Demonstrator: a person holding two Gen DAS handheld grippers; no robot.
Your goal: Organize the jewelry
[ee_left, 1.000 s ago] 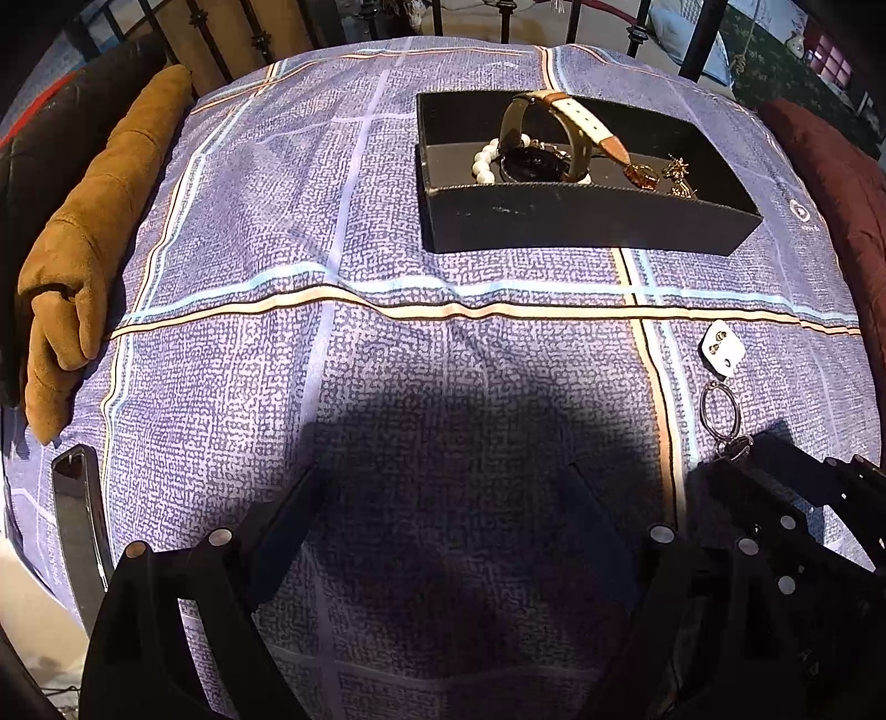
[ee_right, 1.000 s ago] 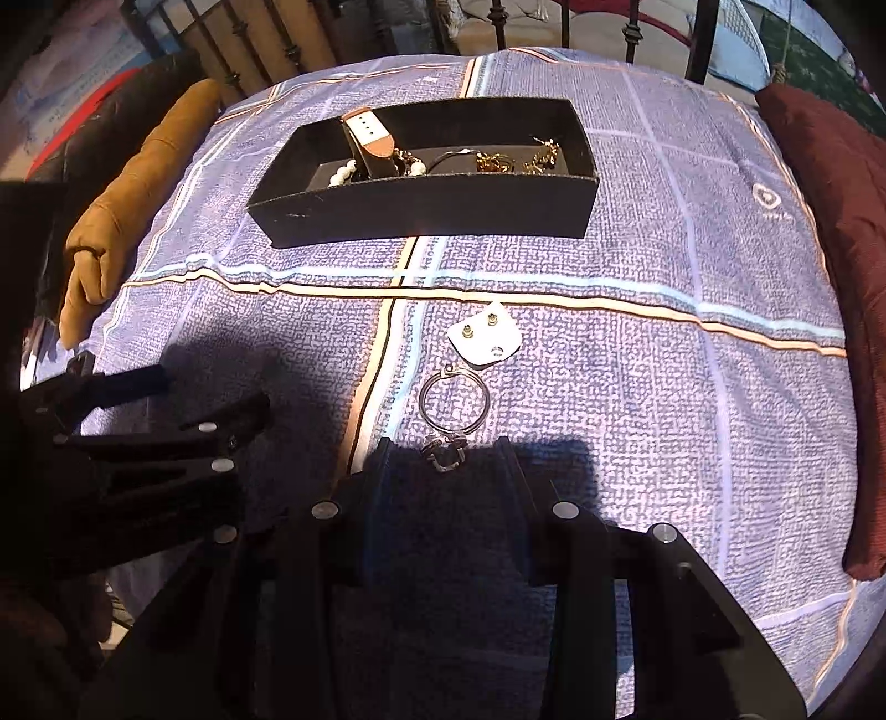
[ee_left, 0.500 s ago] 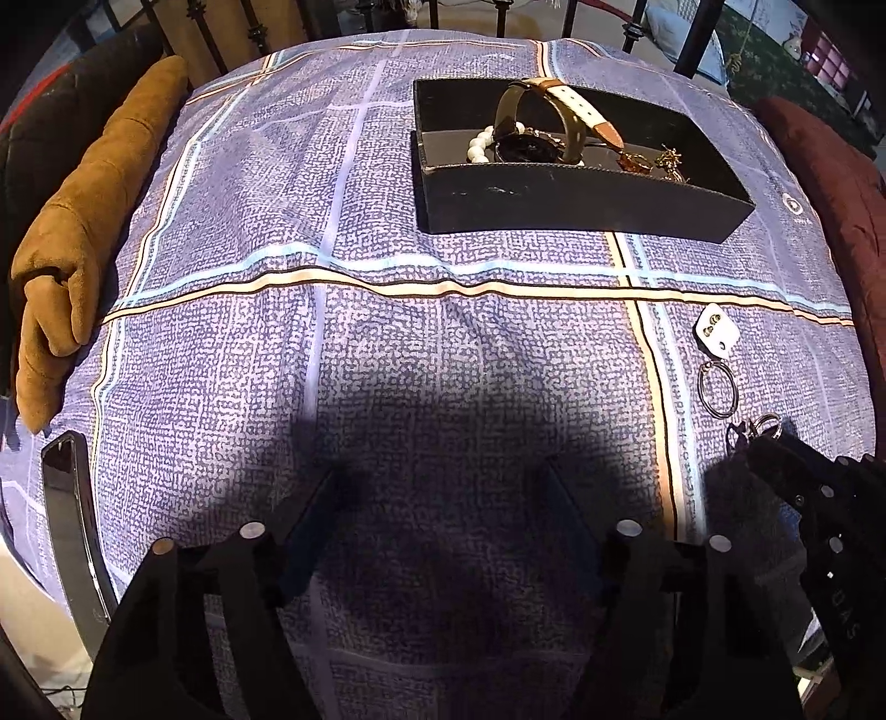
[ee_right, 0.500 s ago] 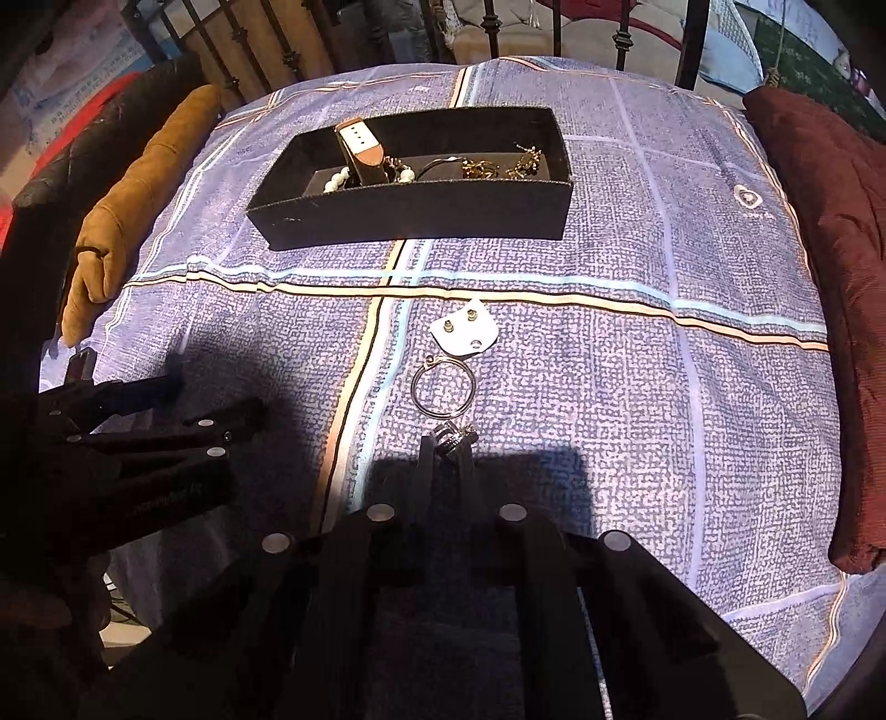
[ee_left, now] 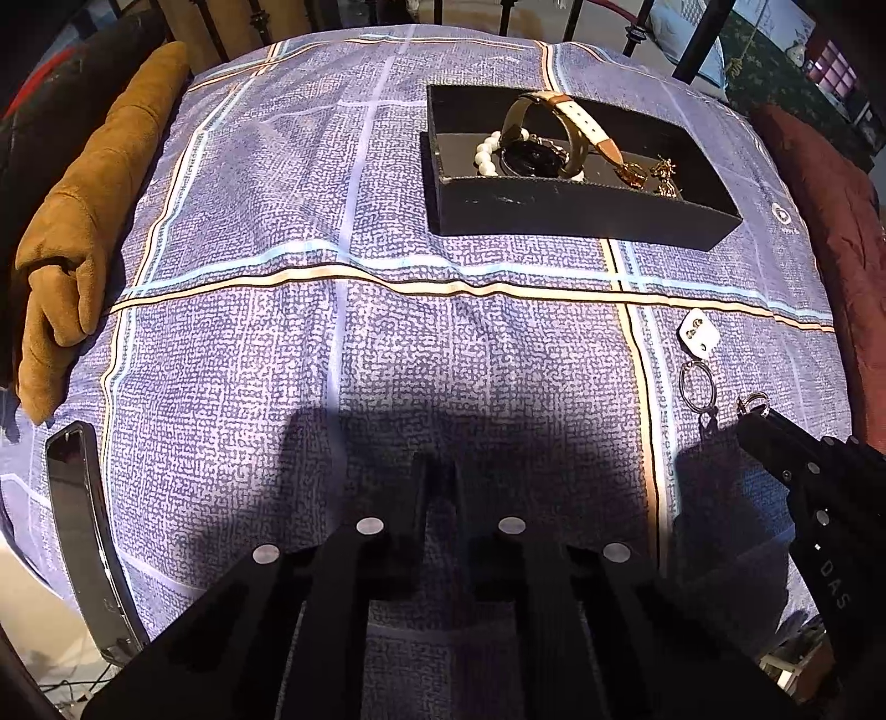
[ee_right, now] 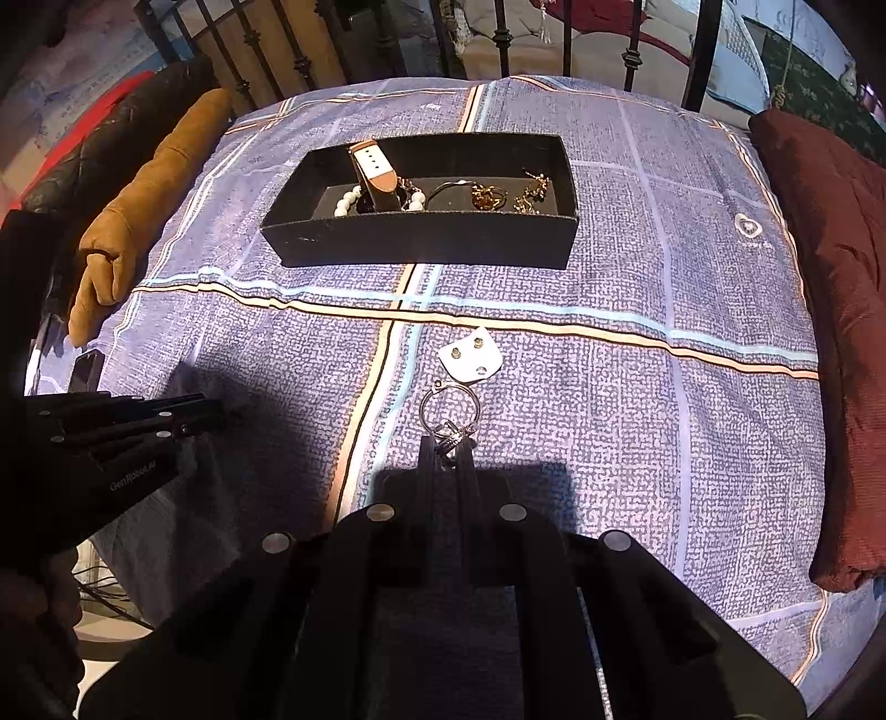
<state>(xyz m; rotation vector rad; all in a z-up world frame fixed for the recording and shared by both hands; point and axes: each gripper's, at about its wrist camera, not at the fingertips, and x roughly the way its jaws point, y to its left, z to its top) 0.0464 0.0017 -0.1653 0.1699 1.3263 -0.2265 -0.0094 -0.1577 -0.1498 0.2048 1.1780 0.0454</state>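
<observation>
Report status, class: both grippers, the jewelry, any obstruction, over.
Right gripper shut on silver ring. Left gripper shut, empty. Hoop and earring card lie short of black tray. Path clear.

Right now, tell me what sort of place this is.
Most likely a bedroom: the work surface is a bed with a checked purple bedspread, a black iron bed frame stands at its far end, and a maroon pillow lies along the right side.
</observation>
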